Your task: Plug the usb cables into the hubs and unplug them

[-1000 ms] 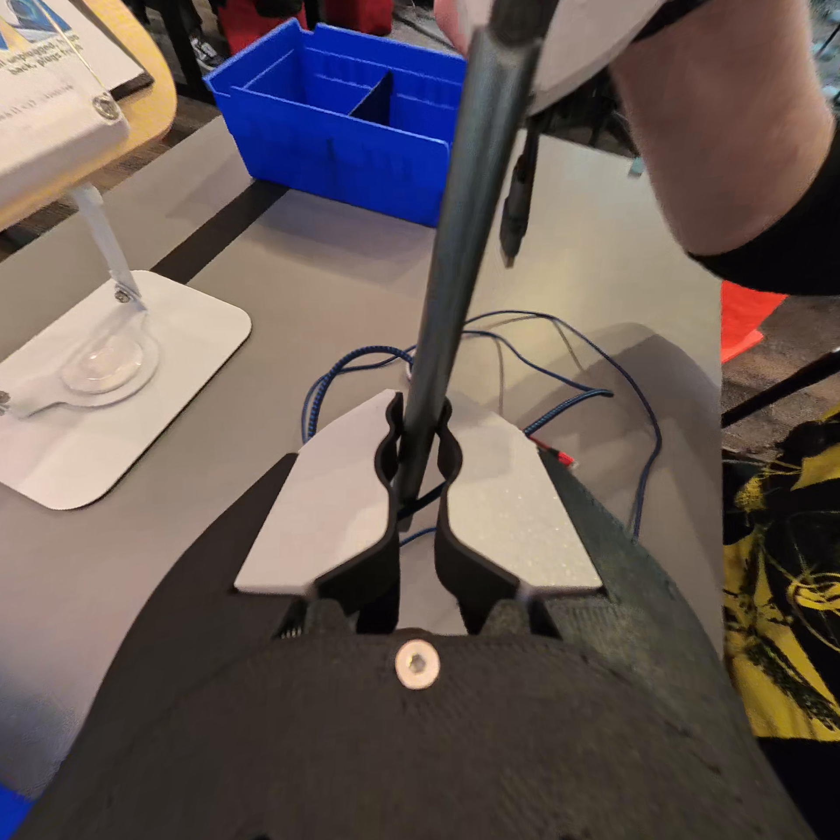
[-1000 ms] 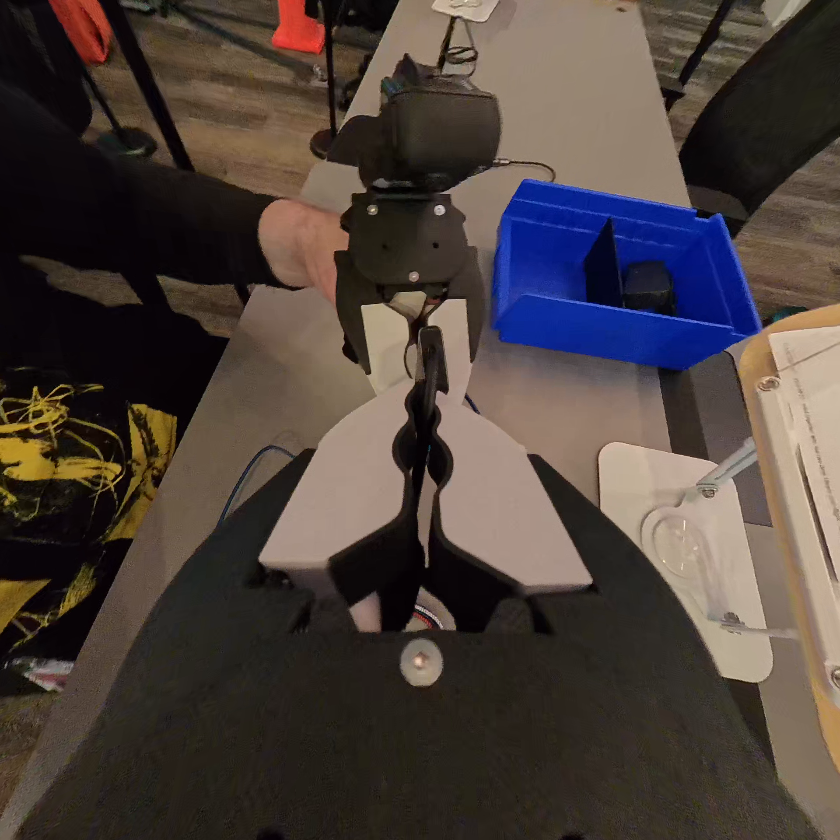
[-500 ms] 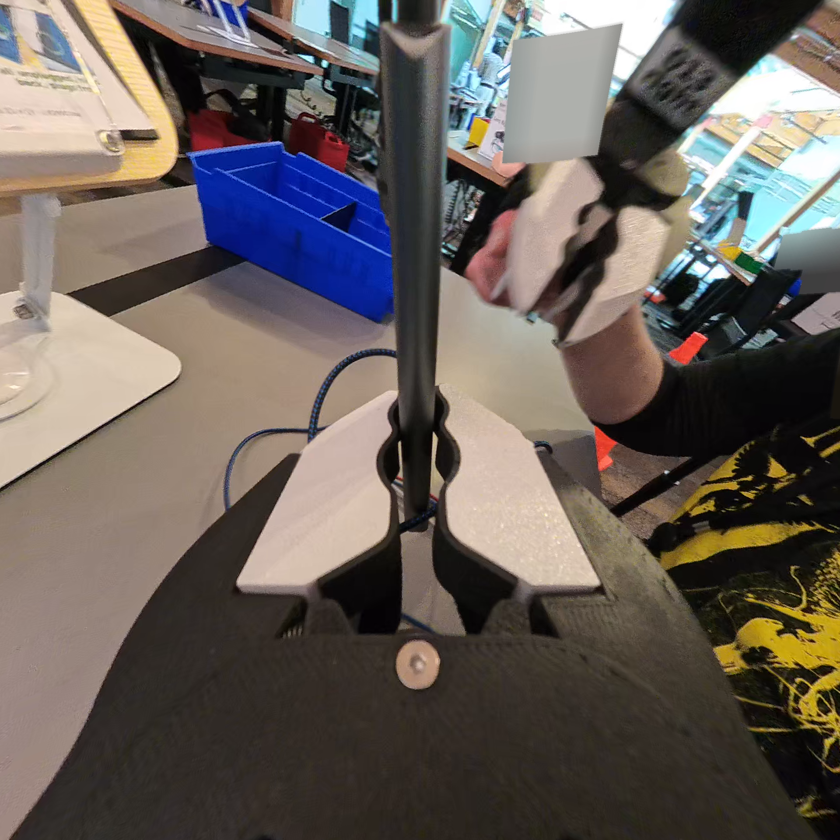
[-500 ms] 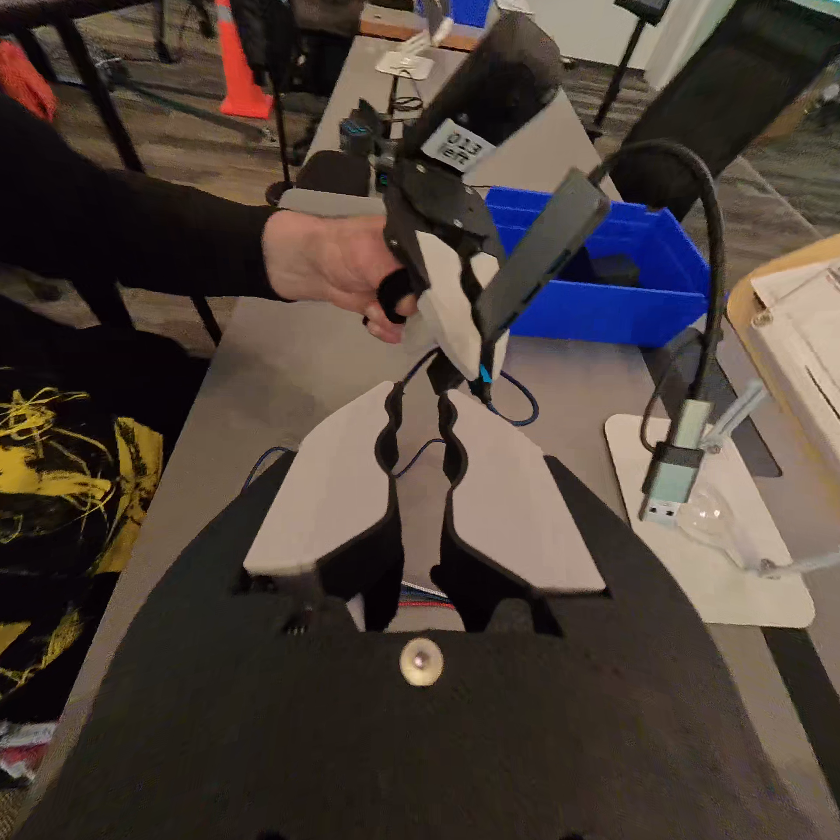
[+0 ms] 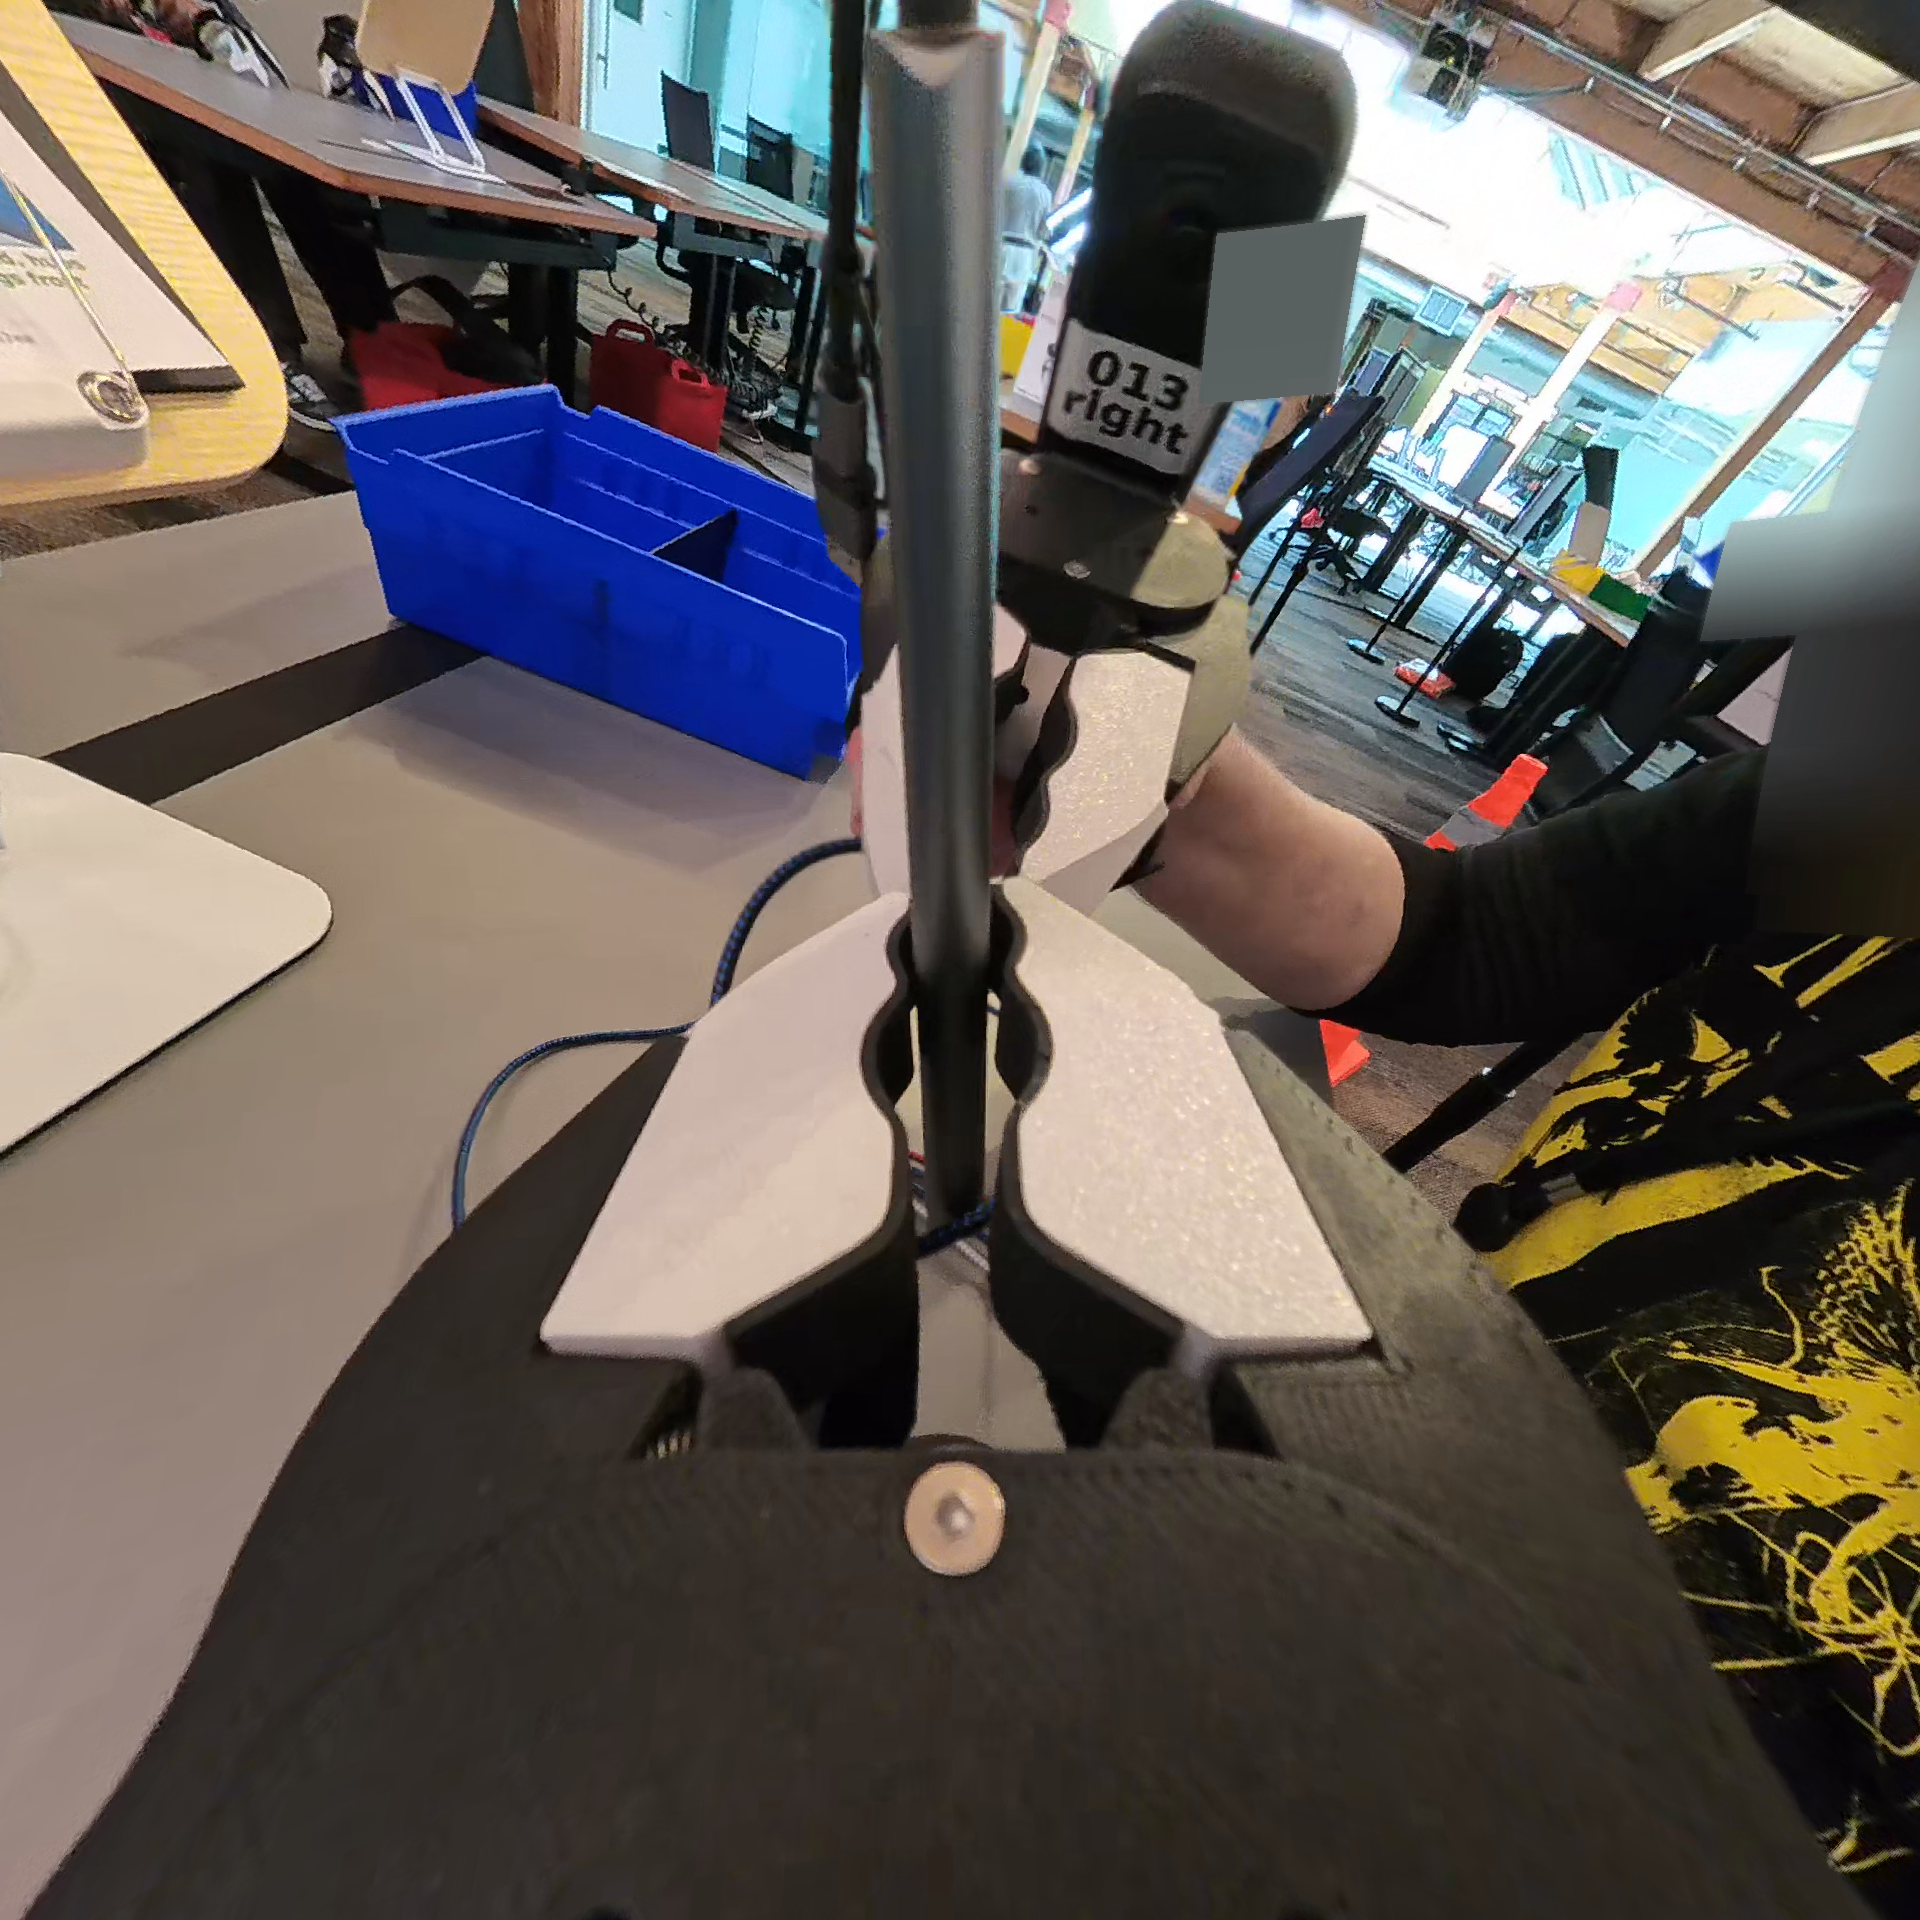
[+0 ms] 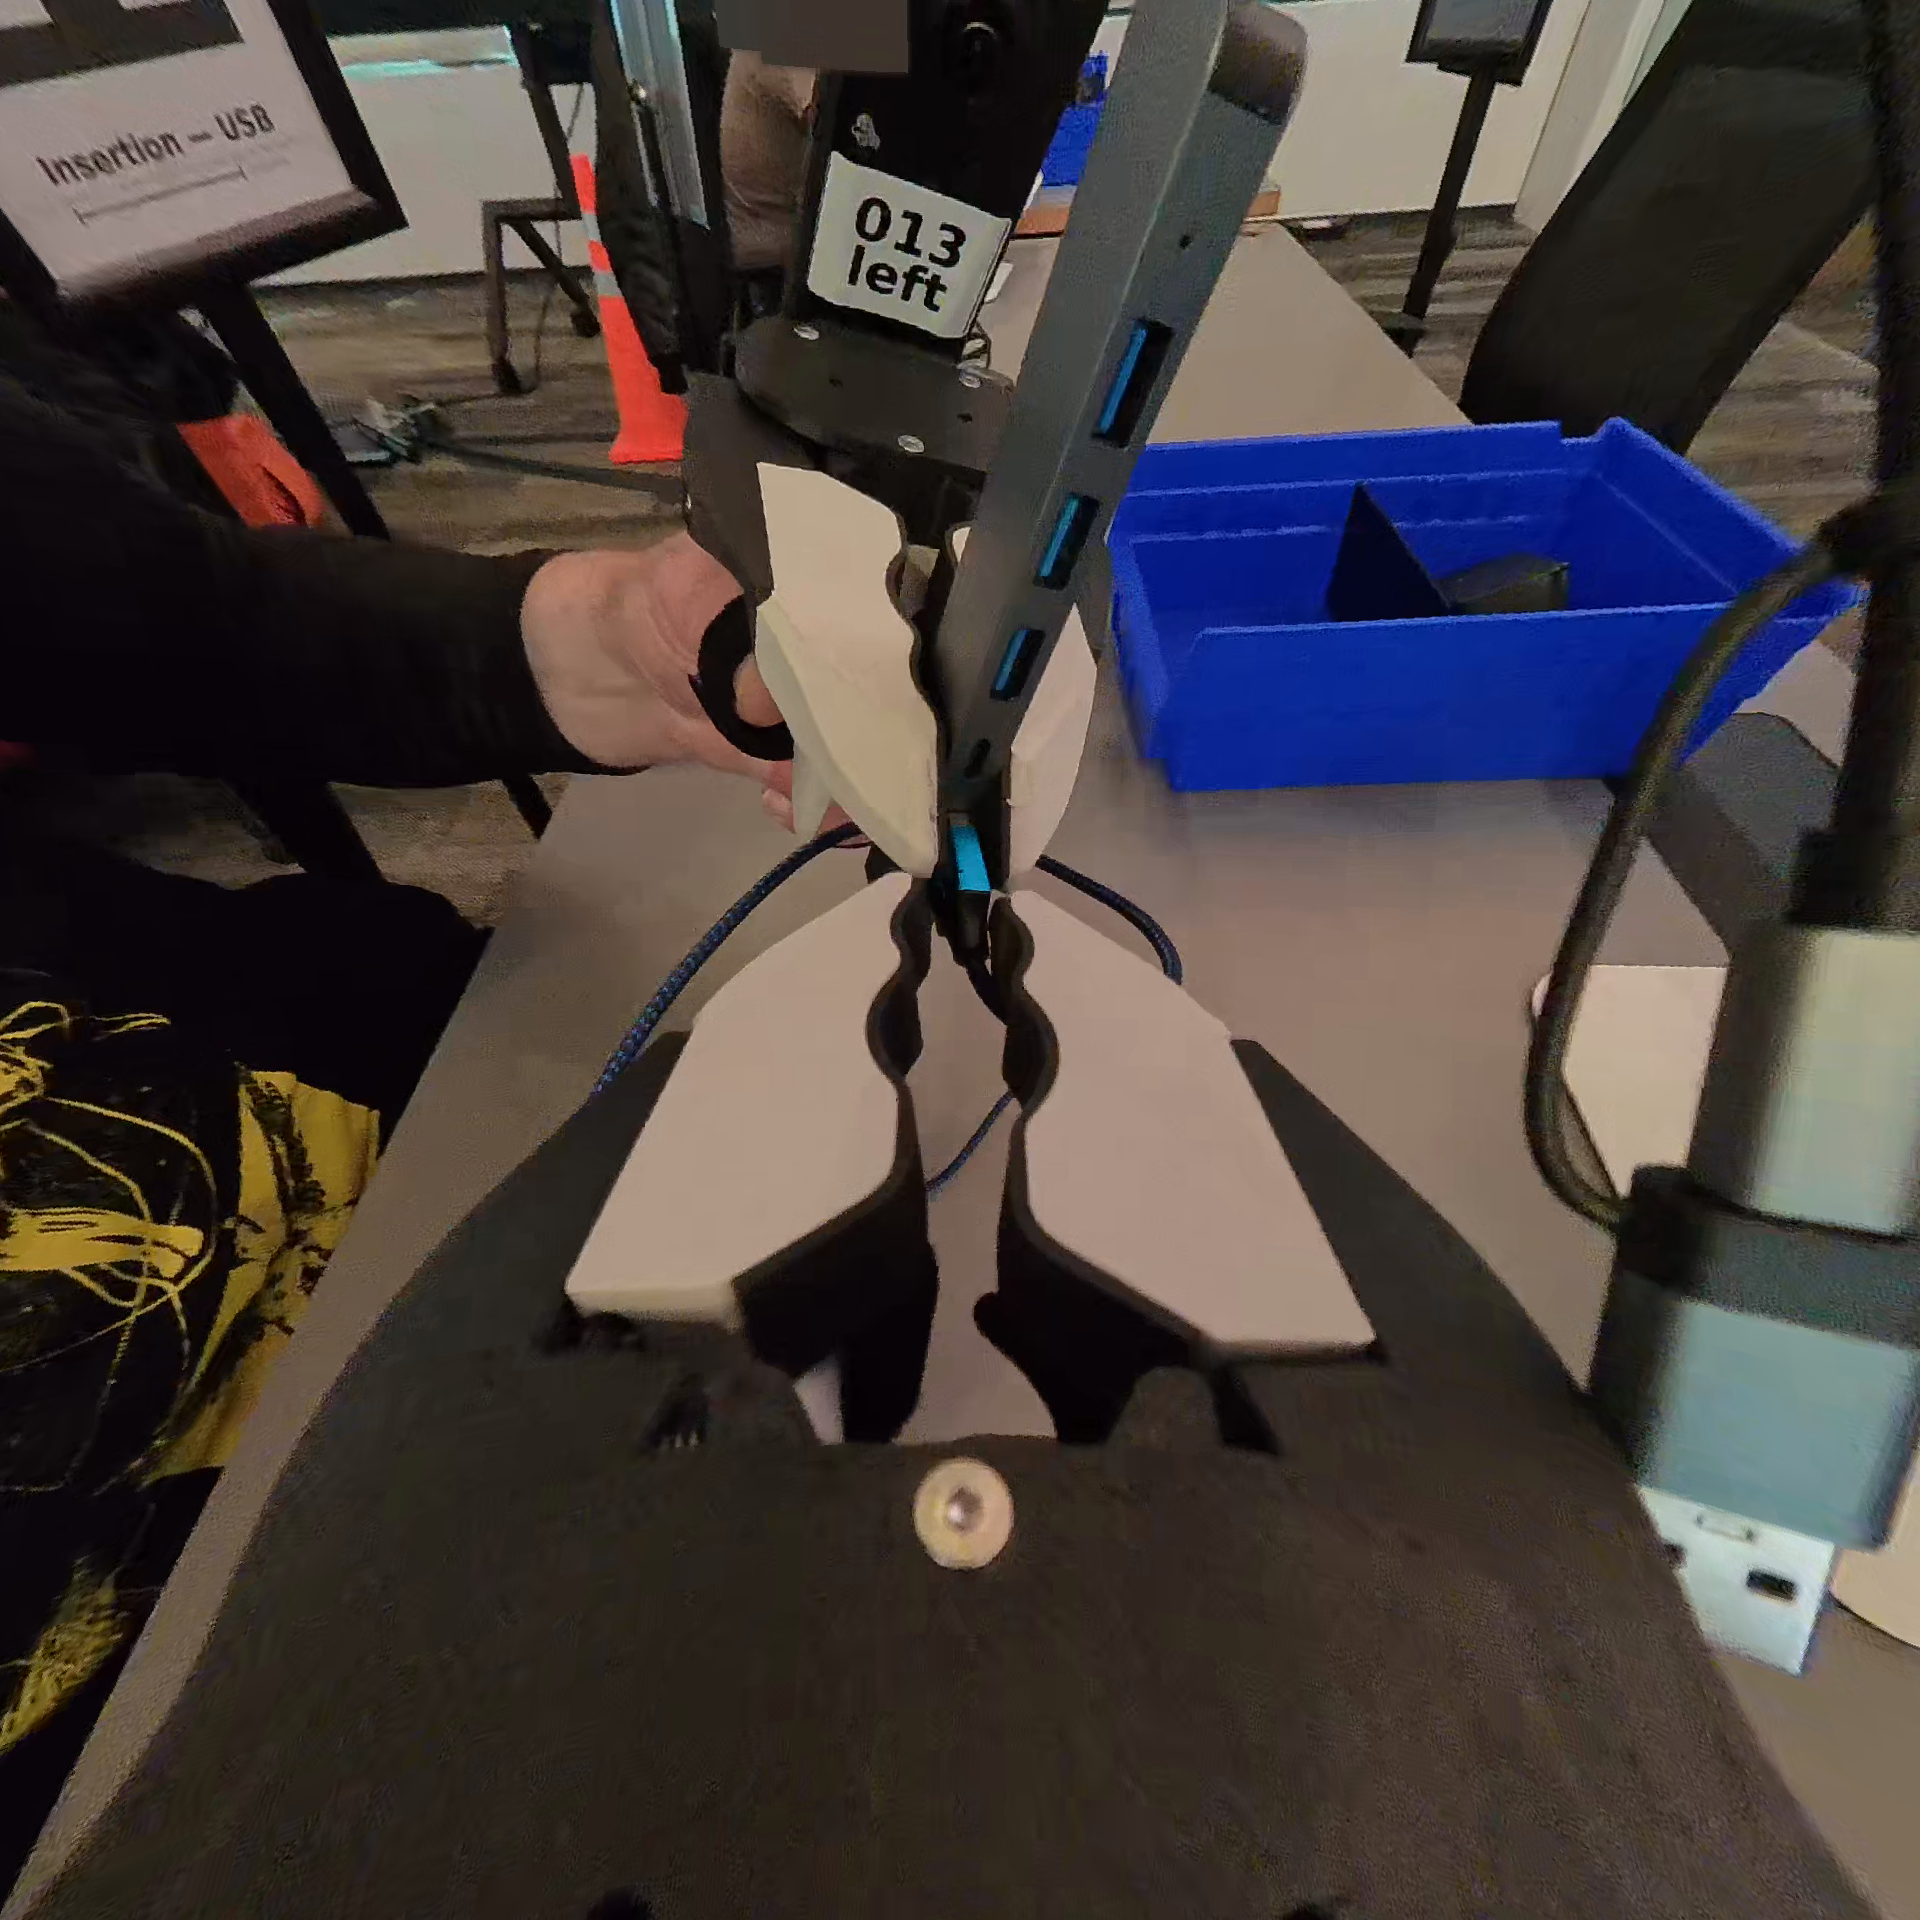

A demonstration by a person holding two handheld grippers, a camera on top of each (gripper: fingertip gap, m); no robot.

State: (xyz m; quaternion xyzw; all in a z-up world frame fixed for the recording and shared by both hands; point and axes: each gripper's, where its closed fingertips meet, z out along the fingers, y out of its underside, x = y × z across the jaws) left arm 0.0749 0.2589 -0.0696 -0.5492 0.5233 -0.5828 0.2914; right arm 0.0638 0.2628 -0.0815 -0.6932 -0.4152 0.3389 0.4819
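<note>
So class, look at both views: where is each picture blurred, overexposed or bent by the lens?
Left wrist view: windows at upper right are blown out; the hub close to the lens is soft; wide-angle bending at the edges. Right wrist view: the dangling plug at right is smeared; the bin stays fairly sharp.

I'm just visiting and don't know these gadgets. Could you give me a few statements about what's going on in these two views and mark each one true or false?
1. The left gripper has its fingers closed on a slim grey hub. True.
2. The hub lies flat on the table. False: it is held up in the air, standing nearly upright.
3. The right gripper has its fingers at a black plug with a bright blue tip, right at the hub's lower end. True.
4. The blue bin is red. False: it is blue, with a dark divider inside.
5. A blue braided cable trails over the table. True.
</note>
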